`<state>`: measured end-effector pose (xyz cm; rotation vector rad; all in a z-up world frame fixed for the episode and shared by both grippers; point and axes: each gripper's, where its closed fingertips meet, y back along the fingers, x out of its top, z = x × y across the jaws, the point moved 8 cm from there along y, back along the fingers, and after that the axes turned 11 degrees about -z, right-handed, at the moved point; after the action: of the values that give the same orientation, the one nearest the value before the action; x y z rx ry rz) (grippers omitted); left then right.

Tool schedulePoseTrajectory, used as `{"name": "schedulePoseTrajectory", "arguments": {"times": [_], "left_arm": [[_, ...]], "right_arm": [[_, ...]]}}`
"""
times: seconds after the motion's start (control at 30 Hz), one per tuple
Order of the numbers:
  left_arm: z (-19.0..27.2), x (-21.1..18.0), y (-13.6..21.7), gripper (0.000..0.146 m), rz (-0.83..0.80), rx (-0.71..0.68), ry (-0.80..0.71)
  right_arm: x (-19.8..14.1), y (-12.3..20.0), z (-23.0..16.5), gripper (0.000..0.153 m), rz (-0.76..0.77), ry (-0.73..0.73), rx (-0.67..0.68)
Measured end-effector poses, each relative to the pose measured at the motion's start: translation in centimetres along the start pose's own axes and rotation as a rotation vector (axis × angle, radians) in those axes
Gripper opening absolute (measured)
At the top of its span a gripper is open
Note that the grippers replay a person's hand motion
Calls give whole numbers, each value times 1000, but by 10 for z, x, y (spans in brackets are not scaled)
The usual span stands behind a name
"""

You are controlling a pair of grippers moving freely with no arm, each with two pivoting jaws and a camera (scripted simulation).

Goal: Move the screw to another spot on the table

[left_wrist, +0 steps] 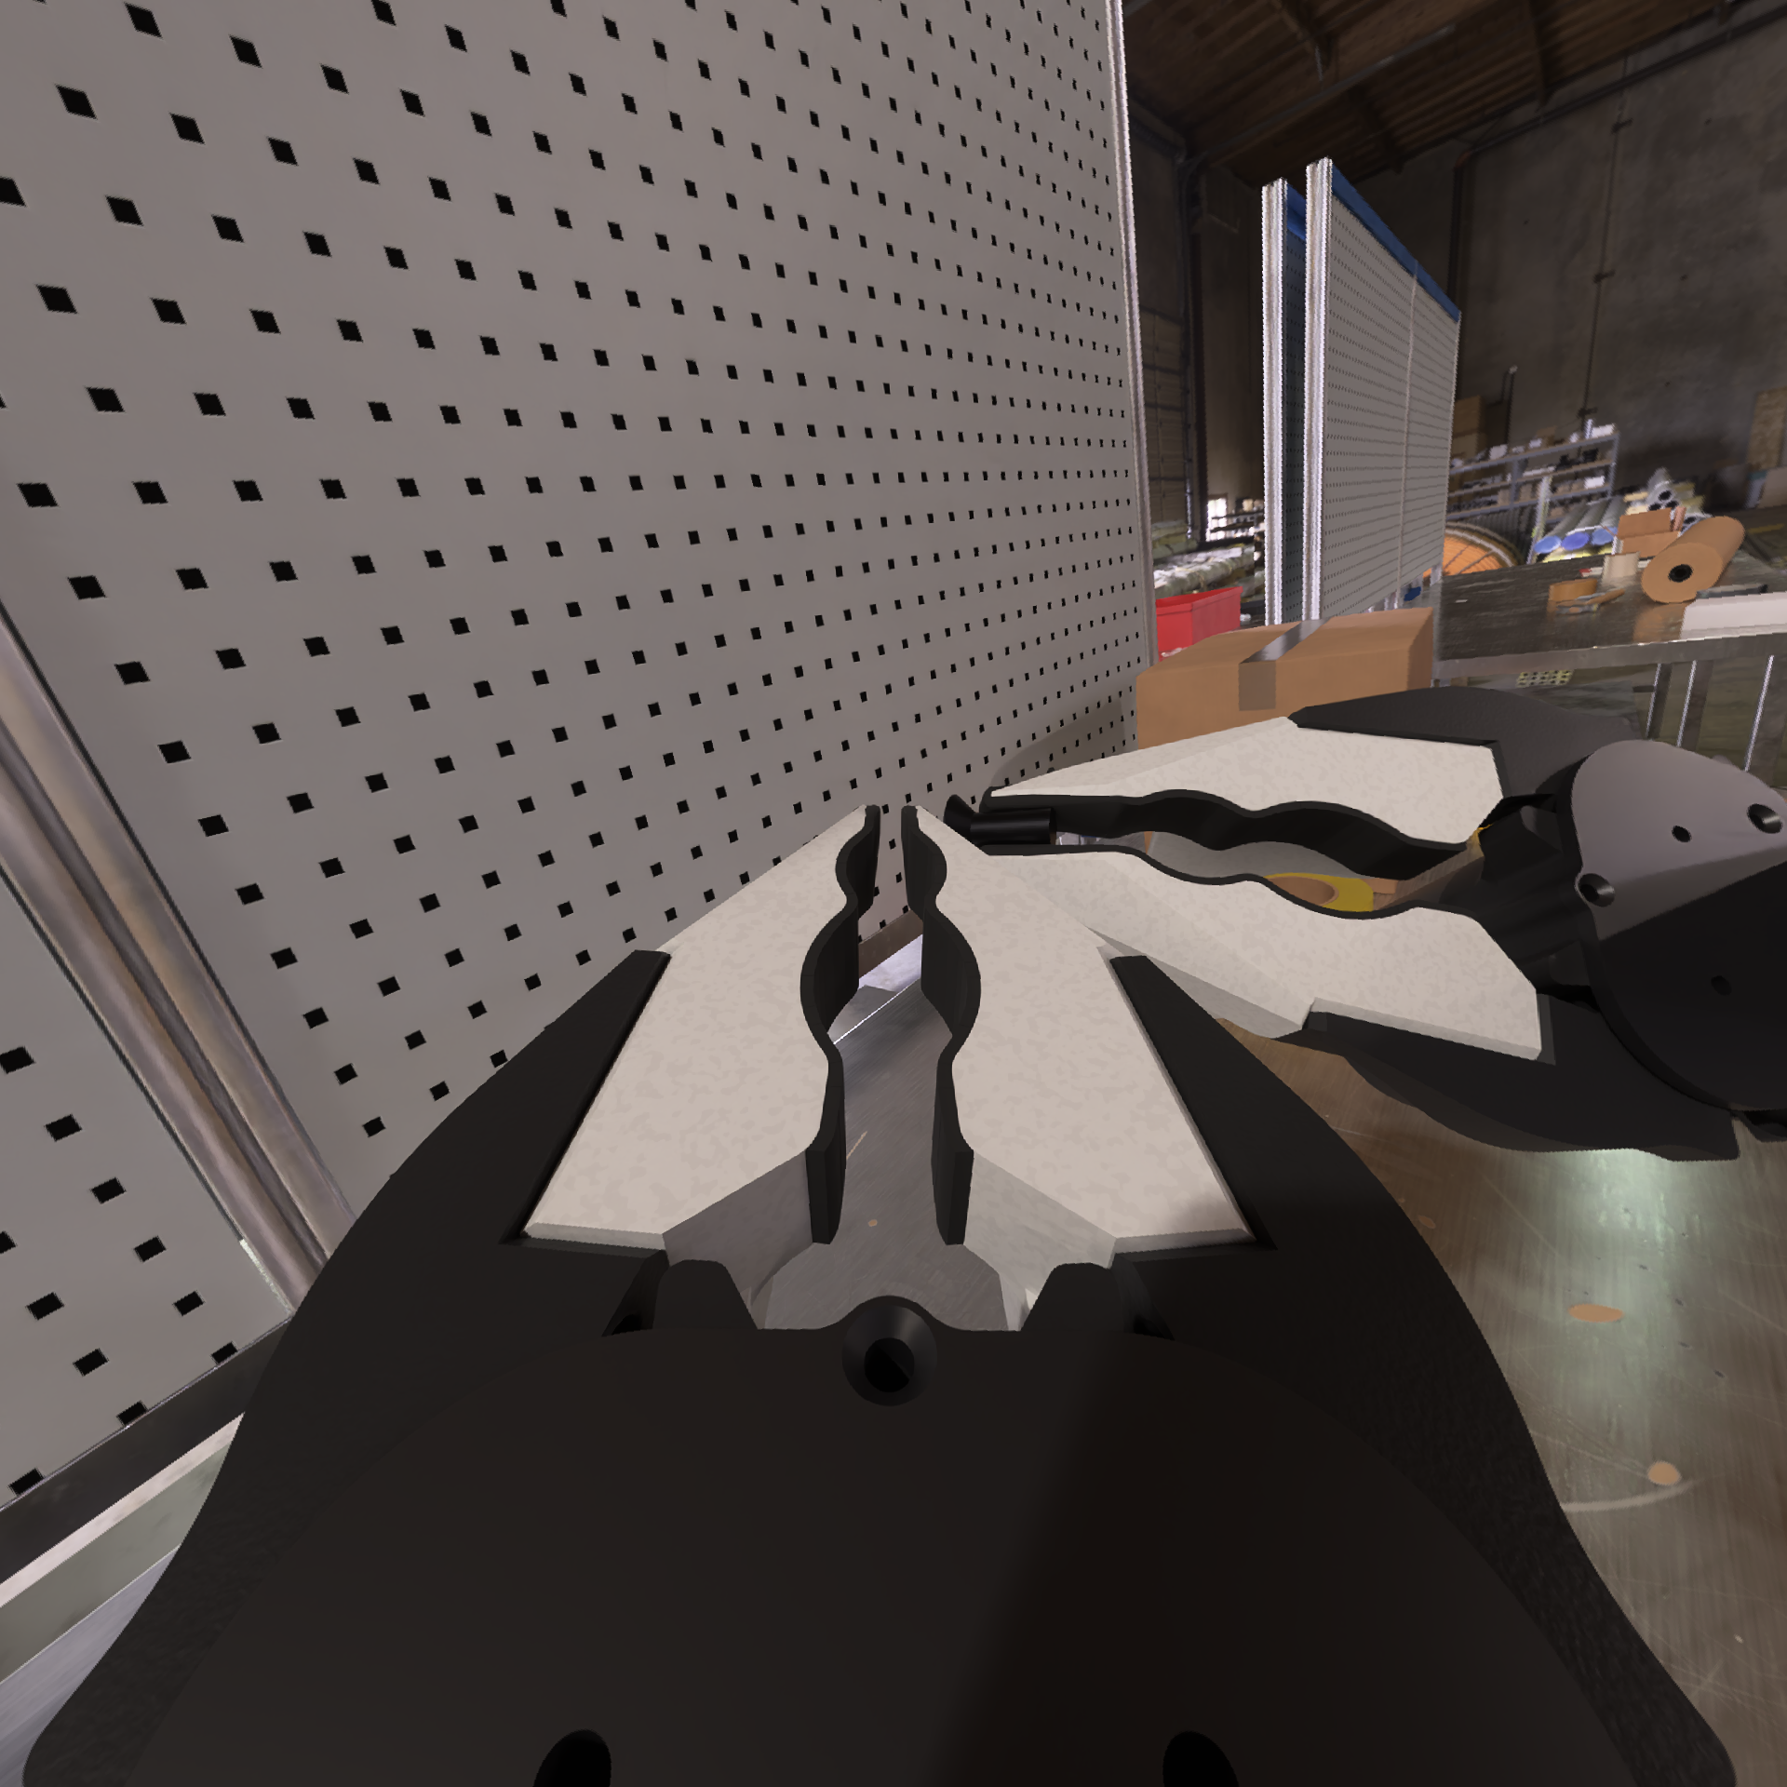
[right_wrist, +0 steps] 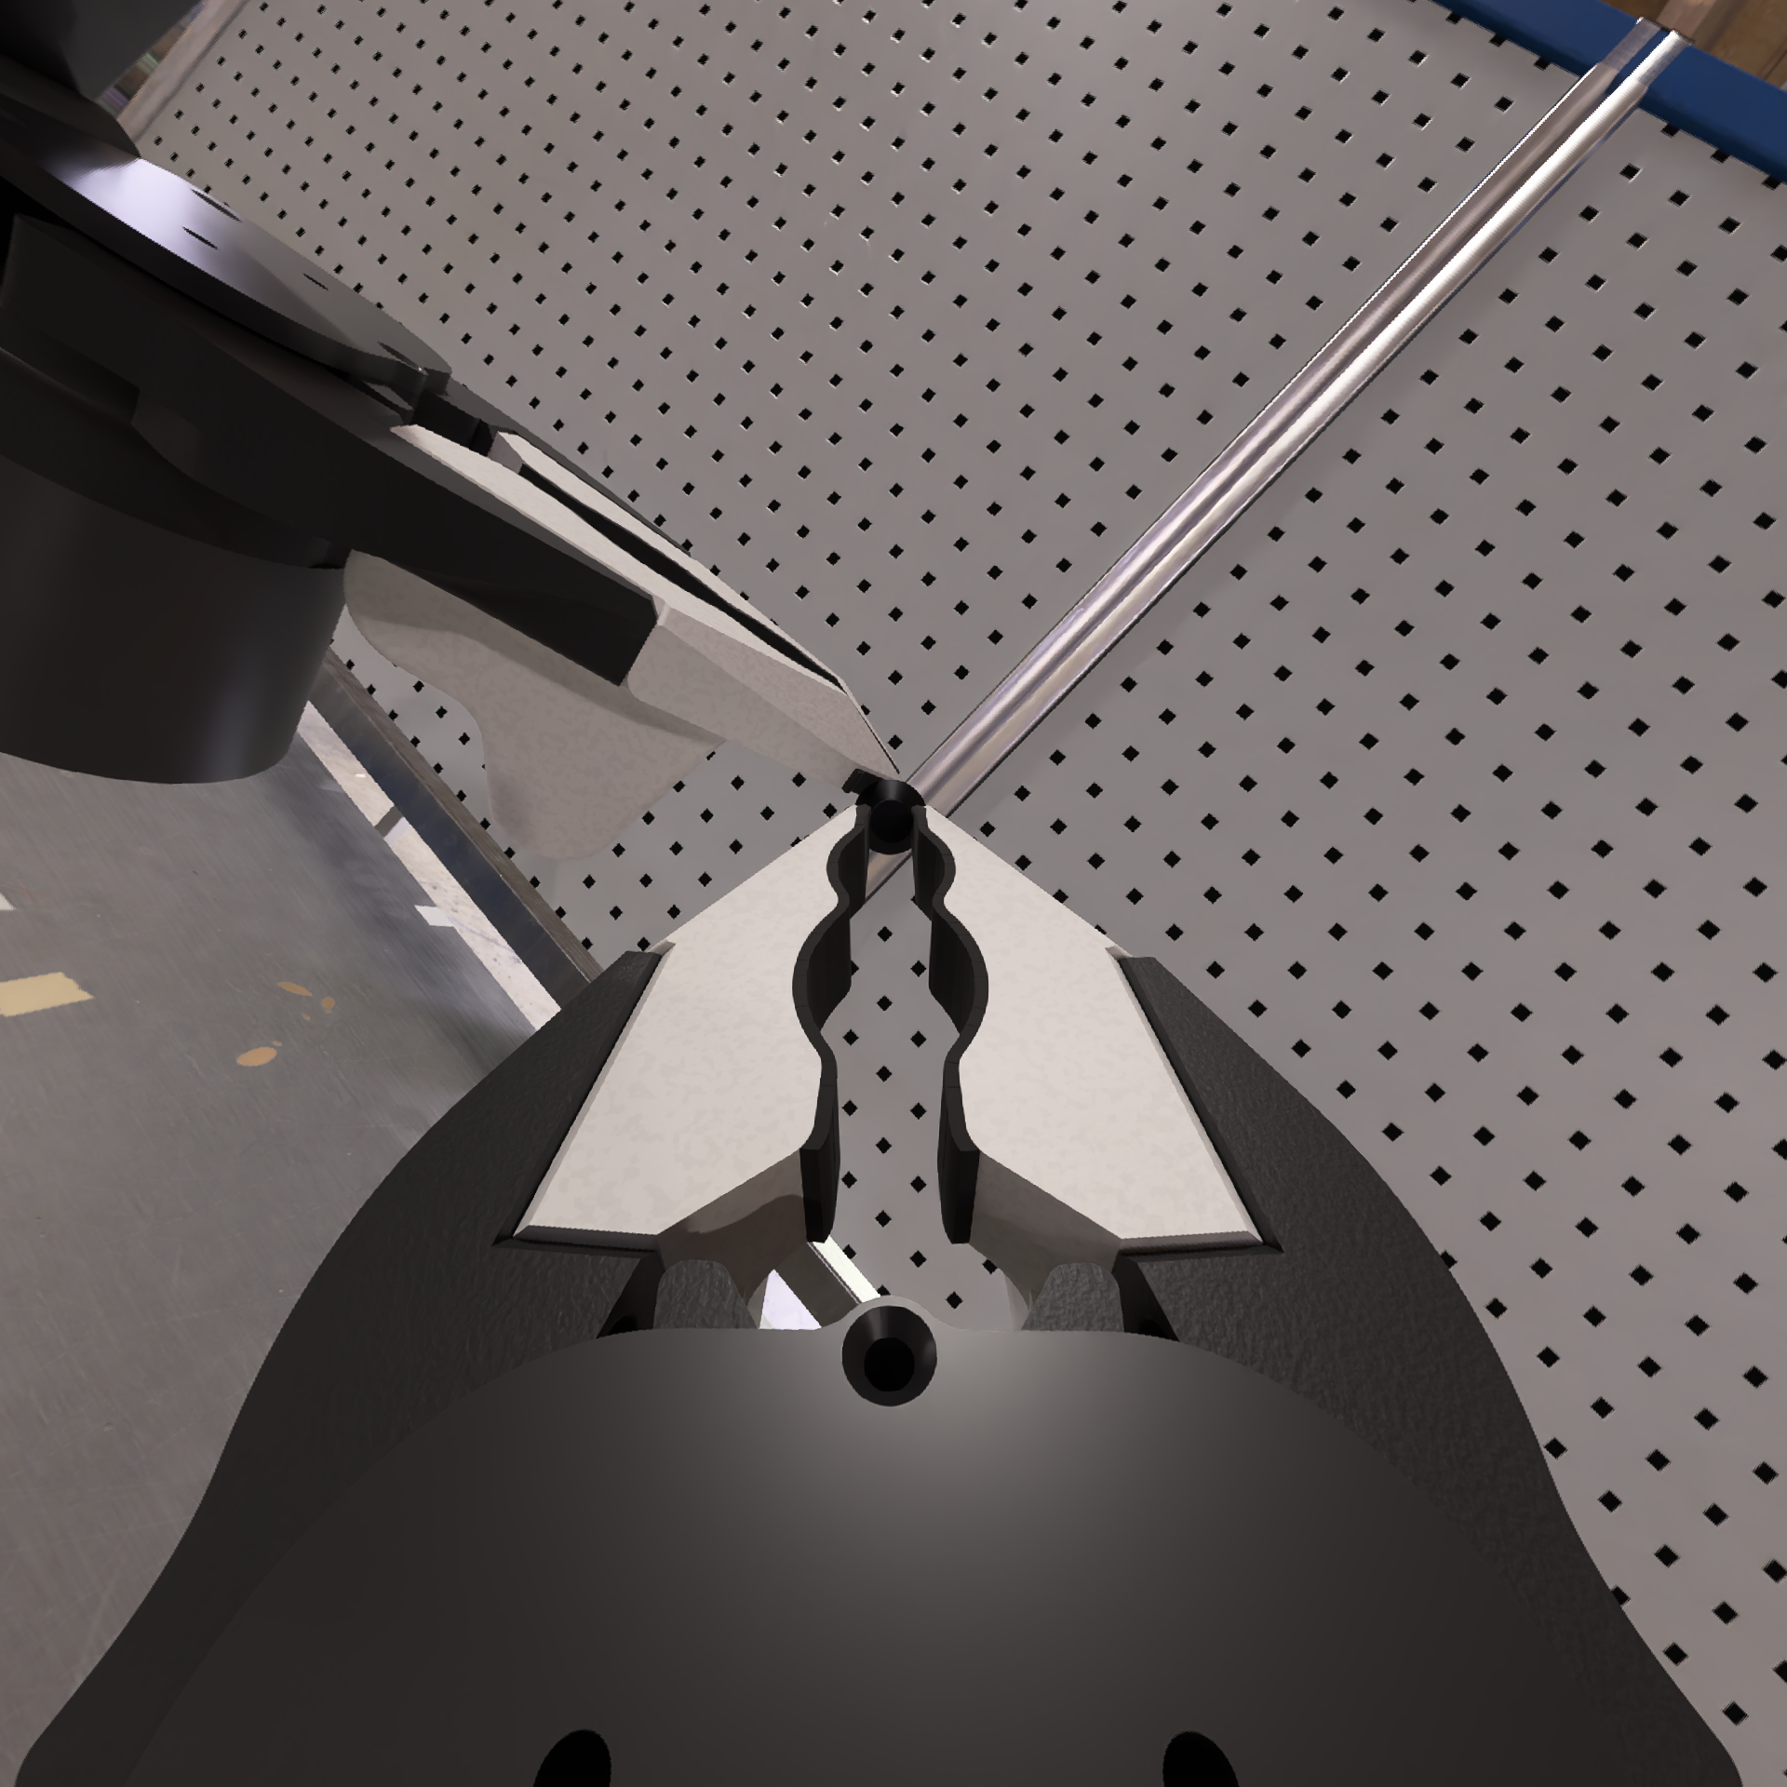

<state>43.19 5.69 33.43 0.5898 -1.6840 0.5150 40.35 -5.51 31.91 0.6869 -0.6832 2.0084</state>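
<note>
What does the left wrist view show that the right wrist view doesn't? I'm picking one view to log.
Only the left wrist view shows the tabletop, a cardboard box and the screw side-on in the right hand-held gripper. Only the right wrist view shows the screw end-on between its own fingertips, plus the floor. Both show the pegboard, the screw and both grippers; the left hand-held gripper is shut and holds nothing.

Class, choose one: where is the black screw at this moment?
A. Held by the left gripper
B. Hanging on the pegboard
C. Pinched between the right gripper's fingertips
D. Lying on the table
C: the screw sits clamped at the tips of the right gripper, while the left gripper holds nothing.
</note>
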Motion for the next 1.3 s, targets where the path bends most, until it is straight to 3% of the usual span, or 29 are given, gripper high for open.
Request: {"name": "schedulePoseTrajectory", "arguments": {"times": [0.33, 0.7, 1.0, 1.3], "left_arm": [[3, 1, 2, 5, 40, 12, -7], [7, 2, 0, 6, 32, -2, -12], [0, -1, -3, 7, 24, -36, 39], [-26, 1, 14, 6, 15, 57, 9]], "right_arm": [[2, 1, 1, 8, -26, -32, 15], [-1, -1, 0, 8, -84, 83, -1], [-1, 1, 1, 8, -60, 63, 30], [11, 16, 9, 8, 1, 6, 119]]}}
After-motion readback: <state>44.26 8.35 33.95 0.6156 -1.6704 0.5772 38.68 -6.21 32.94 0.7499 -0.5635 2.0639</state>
